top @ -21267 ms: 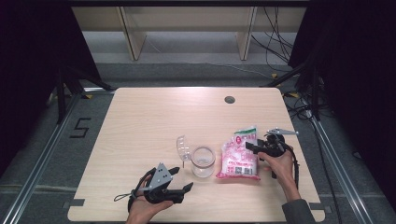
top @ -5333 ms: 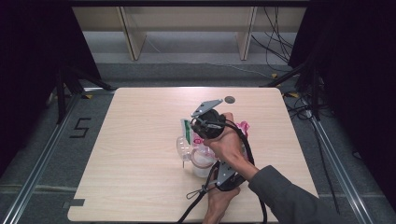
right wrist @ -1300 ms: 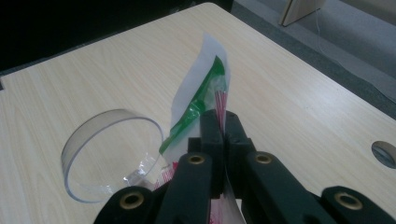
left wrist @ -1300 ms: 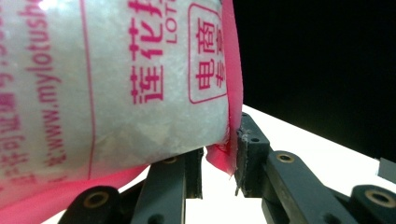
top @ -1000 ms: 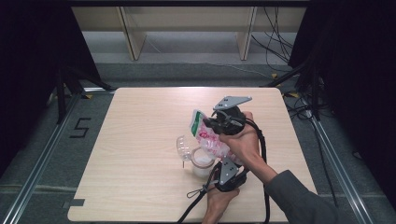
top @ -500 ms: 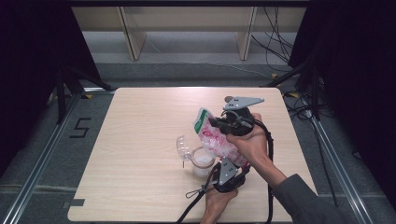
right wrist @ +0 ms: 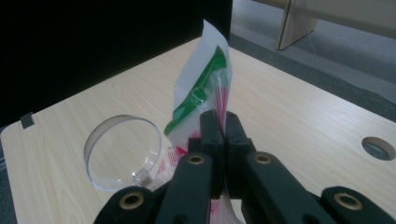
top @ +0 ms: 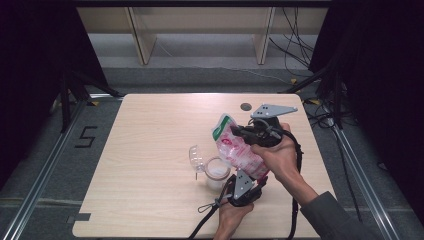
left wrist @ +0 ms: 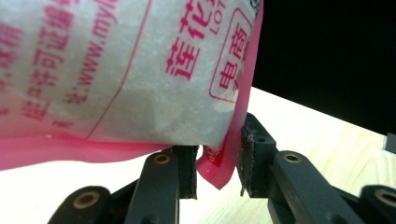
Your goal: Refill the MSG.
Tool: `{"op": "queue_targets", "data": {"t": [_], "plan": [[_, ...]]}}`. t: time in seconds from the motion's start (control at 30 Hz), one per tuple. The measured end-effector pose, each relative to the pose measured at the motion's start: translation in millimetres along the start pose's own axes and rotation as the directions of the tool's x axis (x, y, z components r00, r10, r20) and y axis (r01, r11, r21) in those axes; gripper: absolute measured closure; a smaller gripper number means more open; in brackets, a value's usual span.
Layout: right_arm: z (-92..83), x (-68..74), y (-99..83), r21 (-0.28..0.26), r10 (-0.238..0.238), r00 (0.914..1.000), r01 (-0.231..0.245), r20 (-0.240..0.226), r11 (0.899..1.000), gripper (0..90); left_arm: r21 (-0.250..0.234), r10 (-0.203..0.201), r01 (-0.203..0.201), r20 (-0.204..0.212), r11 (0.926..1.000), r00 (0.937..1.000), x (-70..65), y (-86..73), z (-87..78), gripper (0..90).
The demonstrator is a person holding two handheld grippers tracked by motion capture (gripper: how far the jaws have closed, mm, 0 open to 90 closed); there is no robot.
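Pouring step, with the bag raised. I hold the pink bag (top: pixel 239 152) tilted above the open jar (top: pixel 217 173), which stands near the middle of the table's (top: pixel 150 150) near edge with its clear hinged lid (top: pixel 196 158) flipped open to the left. My right gripper (top: pixel 248 133) is clenched on the bag's upper part, just below the green-and-white top (right wrist: pixel 205 88). My left gripper (left wrist: pixel 217 161) brackets the bag's lower pink corner (left wrist: pixel 214 170), one pad against it and a gap at the other, so I cannot tell whether it truly grips. White powder seems already to be in the jar. Next, I judge, the bag must be righted without spilling.
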State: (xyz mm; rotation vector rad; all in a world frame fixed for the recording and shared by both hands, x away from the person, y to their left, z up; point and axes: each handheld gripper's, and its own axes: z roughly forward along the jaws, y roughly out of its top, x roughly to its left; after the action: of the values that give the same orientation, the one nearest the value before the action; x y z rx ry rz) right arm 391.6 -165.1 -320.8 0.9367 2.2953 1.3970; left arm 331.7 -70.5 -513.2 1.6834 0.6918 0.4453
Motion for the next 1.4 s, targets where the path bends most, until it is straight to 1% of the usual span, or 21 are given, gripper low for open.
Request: {"op": "queue_targets", "data": {"t": [0.03, 0.07, 0.3, 0.33, 0.37, 0.43, 0.47, 0.57, 0.63, 0.67, 0.73, 0.8, 0.87, 0.9, 0.97, 1.03, 1.1, 1.17, 1.27, 1.3, 1.4], "plan": [[-0.4, -1.7, -0.2, -0.001, -0.017, 0.9998, 0.017, -0.007, 1.000, 90.0, -0.001, 0.000, 0.000, -0.007, 1.0000, 1.0000, -0.7, -0.1, 0.1, 70.6], [-3.6, -0.2, -0.5, 0.013, 0.009, 1.0000, -0.009, 0.001, 1.000, 90.0, -0.002, 0.001, -0.001, -0.004, 1.0000, 1.0000, -1.2, 0.1, 0.6, 70.5], [-11.5, -8.1, -4.5, -0.026, 0.018, 0.9998, -0.018, 0.000, 0.999, 90.0, 0.002, -0.009, 0.009, -0.011, 1.0000, 0.9999, -1.3, 0.3, 0.4, 69.2], [-12.2, -9.4, -4.8, -0.031, 0.006, 0.9999, -0.006, -0.010, 1.000, 90.0, 0.001, -0.008, 0.008, -0.009, 1.0000, 0.9999, -0.9, 0.0, 0.8, 69.2], [-13.8, -8.9, -5.9, -0.033, 0.026, 0.9996, -0.026, -0.009, 0.999, 90.0, 0.006, -0.003, 0.003, -0.007, 1.0000, 1.0000, -0.5, 0.0, 0.8, 69.1], [-14.8, -9.2, -7.7, -0.042, 0.043, 0.9991, -0.043, -0.008, 0.998, 90.0, -0.004, -0.030, 0.030, -0.010, 0.9995, 0.9995, -1.8, -0.2, 1.1, 68.3], [-15.3, -11.2, -8.3, -0.047, 0.021, 0.9997, -0.021, -0.010, 0.999, 90.0, 0.001, -0.025, 0.025, -0.009, 0.9997, 0.9996, -1.8, -0.4, 0.7, 67.5], [-17.6, -11.4, -10.7, -0.053, 0.048, 0.9987, -0.049, -0.016, 0.997, 90.0, 0.008, -0.021, 0.021, -0.018, 0.9997, 0.9996, -2.0, -1.1, 0.2, 66.6], [-18.2, -14.1, -12.8, -0.069, 0.036, 0.9991, -0.037, -0.022, 0.997, 90.0, 0.016, -0.032, 0.032, -0.018, 0.9994, 0.9993, -2.1, -1.3, -0.2, 66.0], [-19.2, -13.3, -14.4, -0.074, 0.062, 0.9978, -0.063, -0.024, 0.995, 90.0, 0.014, -0.036, 0.036, -0.018, 0.9992, 0.9992, -2.2, -1.7, -0.4, 65.9], [-20.0, -16.5, -15.3, -0.084, 0.046, 0.9985, -0.048, -0.028, 0.995, 90.0, 0.016, -0.033, 0.033, -0.022, 0.9993, 0.9992, -0.5, -2.1, -0.8, 65.8], [-21.6, -15.9, -17.3, -0.086, 0.090, 0.9953, -0.093, -0.037, 0.992, 90.0, 0.011, -0.045, 0.045, -0.025, 0.9989, 0.9987, -1.3, -2.8, 0.4, 65.7], [-22.4, -17.9, -18.6, -0.092, 0.072, 0.9969, -0.074, -0.032, 0.993, 90.0, 0.023, -0.047, 0.048, -0.020, 0.9986, 0.9987, -0.5, -3.2, -1.0, 65.3], [-23.2, -16.8, -19.3, -0.089, 0.094, 0.9948, -0.097, -0.037, 0.991, 90.0, 0.026, -0.044, 0.045, -0.023, 0.9986, 0.9988, -0.2, -3.1, -1.6, 64.9], [-23.7, -19.4, -19.8, -0.099, 0.072, 0.9969, -0.075, -0.031, 0.992, 90.0, 0.024, -0.048, 0.048, -0.018, 0.9986, 0.9987, 0.3, -2.8, -2.4, 64.8], [-25.4, -17.3, -20.3, -0.100, 0.102, 0.9941, -0.106, -0.037, 0.989, 90.0, 0.024, -0.049, 0.049, -0.024, 0.9985, 0.9985, 0.3, -2.8, -2.6, 64.4], [-26.1, -20.1, -20.9, -0.108, 0.093, 0.9948, -0.097, -0.043, 0.989, 90.0, 0.029, -0.048, 0.049, -0.026, 0.9984, 0.9985, 0.3, -2.7, -3.0, 63.7], [-27.7, -20.3, -22.0, -0.106, 0.109, 0.9932, -0.113, -0.039, 0.988, 90.0, 0.033, -0.050, 0.051, -0.028, 0.9981, 0.9983, 0.5, -3.3, -3.2, 63.2], [-26.7, -23.6, -23.8, -0.129, 0.081, 0.9959, -0.085, -0.040, 0.988, 90.0, 0.031, -0.056, 0.057, -0.030, 0.9979, 0.9980, 1.6, -4.0, -3.1, 62.6], [-27.6, -22.5, -24.6, -0.126, 0.110, 0.9928, -0.115, -0.046, 0.985, 90.0, 0.039, -0.052, 0.054, -0.032, 0.9978, 0.9981, 1.7, -3.8, -4.0, 62.1], [-30.0, -22.3, -25.0, -0.130, 0.127, 0.9911, -0.131, -0.040, 0.983, 90.0, 0.027, -0.063, 0.064, -0.033, 0.9976, 0.9975, 2.9, -4.2, -4.5, 60.5]]}}
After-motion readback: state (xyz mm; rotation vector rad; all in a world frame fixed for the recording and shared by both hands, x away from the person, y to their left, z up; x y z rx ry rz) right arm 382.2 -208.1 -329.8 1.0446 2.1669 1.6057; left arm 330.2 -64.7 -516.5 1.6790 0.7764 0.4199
